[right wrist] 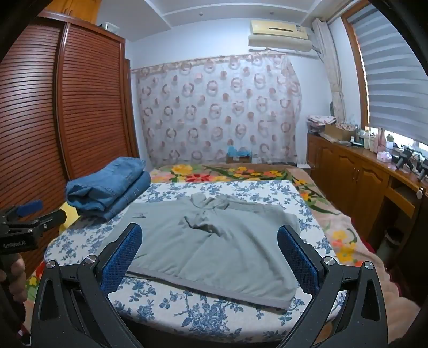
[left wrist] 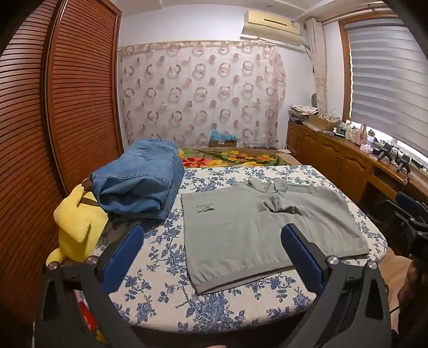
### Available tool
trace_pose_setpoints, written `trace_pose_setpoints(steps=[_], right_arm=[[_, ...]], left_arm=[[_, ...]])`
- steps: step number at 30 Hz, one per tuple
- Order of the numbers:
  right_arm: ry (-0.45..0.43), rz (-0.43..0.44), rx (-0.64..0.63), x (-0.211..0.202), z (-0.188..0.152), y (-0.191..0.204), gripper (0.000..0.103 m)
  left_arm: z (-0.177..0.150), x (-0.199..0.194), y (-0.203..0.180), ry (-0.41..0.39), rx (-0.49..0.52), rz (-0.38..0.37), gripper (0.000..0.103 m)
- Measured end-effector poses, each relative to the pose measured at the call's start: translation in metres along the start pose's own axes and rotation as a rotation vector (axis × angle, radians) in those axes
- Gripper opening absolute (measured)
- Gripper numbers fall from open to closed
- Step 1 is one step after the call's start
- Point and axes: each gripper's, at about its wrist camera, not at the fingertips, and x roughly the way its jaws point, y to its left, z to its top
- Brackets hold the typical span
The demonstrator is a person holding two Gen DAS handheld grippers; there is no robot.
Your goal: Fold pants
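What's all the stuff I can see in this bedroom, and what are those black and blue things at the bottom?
Grey-green cloth pants: one, laid flat mid-bed, waistband nearest.
Folded blue denim jeans: one stack, left of the pants.
Yellow plush toy: one, at the bed's left edge beside the jeans.
Blue-flowered white bedsheet: one, under the clothes.
Bright floral blanket: one, beyond the sheet.
Brown slatted wooden wardrobe: one, left wall.
Cream air conditioner: one, high on the far wall.
Wooden sideboard: one, right, cluttered with bottles.
Left tongs: black with blue pads, open, above the pants.
Right tongs: same, open.
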Motion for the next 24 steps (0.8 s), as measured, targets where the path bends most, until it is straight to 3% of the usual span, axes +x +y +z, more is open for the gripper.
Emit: trace_pose_setpoints(steps=[24], right_arm=[[0.002,0.0,0.001,-0.0016,-0.0004,0.0018,0.103]], left_arm=[[-0.0045,0.0033,0.005,0.005,0.006,0.007,0.103]])
